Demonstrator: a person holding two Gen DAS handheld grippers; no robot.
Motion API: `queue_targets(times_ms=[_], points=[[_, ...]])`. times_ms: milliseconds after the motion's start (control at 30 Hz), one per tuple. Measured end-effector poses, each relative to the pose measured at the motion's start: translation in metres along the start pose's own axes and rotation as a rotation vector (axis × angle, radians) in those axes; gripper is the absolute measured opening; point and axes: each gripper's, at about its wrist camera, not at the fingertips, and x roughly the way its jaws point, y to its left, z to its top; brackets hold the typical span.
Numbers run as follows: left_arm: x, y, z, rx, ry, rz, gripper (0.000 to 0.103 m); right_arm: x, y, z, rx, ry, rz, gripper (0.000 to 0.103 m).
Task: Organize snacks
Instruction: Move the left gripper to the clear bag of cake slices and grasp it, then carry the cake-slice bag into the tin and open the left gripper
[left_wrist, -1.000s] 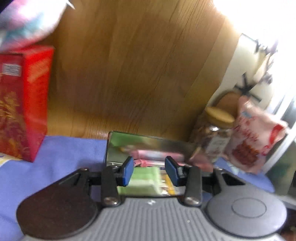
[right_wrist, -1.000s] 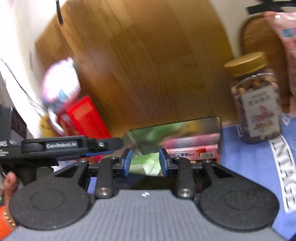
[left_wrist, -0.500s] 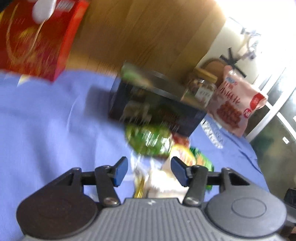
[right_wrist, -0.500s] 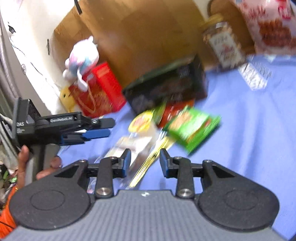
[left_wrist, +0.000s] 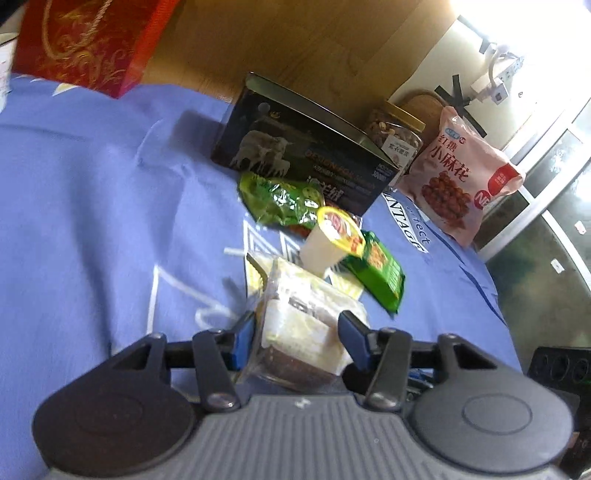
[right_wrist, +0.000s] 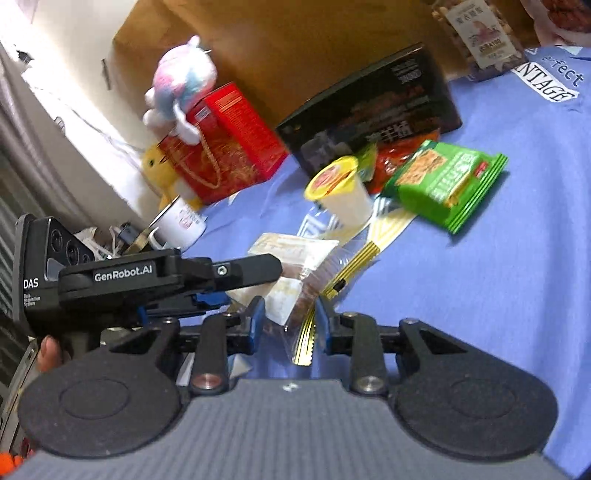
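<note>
The clear-wrapped cake pack (left_wrist: 299, 332) lies on the blue cloth (left_wrist: 92, 221) directly ahead of the left gripper (left_wrist: 297, 338), its long axis running away toward the black box (left_wrist: 306, 155); the left is the nearer. Its jaws are spread wide, bracketing the pack without visibly pressing it; the right gripper (right_wrist: 290, 325), also parted, straddles the wrapper's gold-edged end (right_wrist: 306, 339), contact unclear.

Past my work, a red gift box with gold patterning (right_wrist: 225, 147) stands against the brown wooden panel (right_wrist: 295, 48). A pastel pink-and-blue plush toy (right_wrist: 183, 83) sits on top of it, and a yellow plush toy (right_wrist: 162, 173) is just beside it. A white enamel mug (right_wrist: 181, 223) stands nearby. The blue printed cloth (left_wrist: 92, 206) covers the surface.
</note>
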Motion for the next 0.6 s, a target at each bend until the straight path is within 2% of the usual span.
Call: queue_targets(times_ms=[167, 267, 433, 600], points=[[-0.027, 0.002, -0.004, -0.040, -0.046, -0.005, 0.049, -0.006, 0.016, -0.003, -0.030, -0.006, 0.036, 0.032], [-0.042, -0.005, 0.009, -0.019, -0.089, 0.002, 0.049, -0.007, 0.028, 0.006, -0.056, -0.029, 0.056, 0.032], [-0.048, -0.024, 0.061, 0.033, -0.171, -0.013, 0.049, -0.003, 0.043, 0.055, -0.129, -0.107, 0.058, 0.032], [-0.021, -0.043, 0.130, 0.063, -0.214, -0.033, 0.049, 0.009, 0.042, 0.120, -0.188, -0.174, 0.015, 0.032]])
